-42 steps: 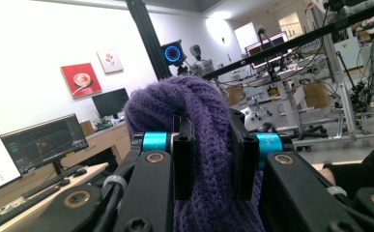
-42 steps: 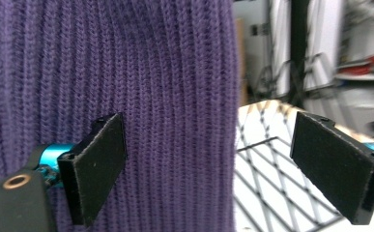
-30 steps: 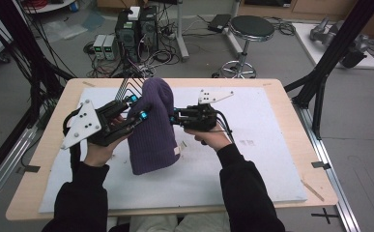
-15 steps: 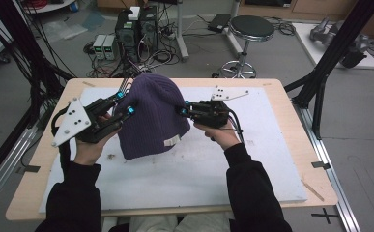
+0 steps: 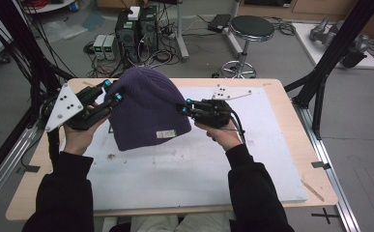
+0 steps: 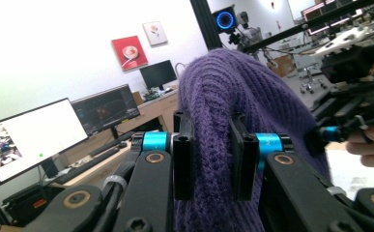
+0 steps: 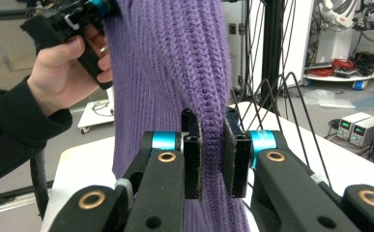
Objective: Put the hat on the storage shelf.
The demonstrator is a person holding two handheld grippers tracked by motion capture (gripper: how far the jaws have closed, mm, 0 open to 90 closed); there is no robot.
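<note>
The left gripper (image 5: 111, 91) and right gripper (image 5: 185, 106) each pinch the purple hat (image 5: 148, 108), jaws nearly closed on its knit.

I see the knit hat (image 5: 148, 108) held up above the far half of the table (image 5: 281, 159), between 2 grippers. The left gripper (image 5: 111, 92) clamps its left edge; the right gripper (image 5: 184, 107) clamps its right edge. The mat (image 5: 199, 169) lies on the table beneath. A stool (image 5: 251, 29) stands beyond the far edge.
</note>
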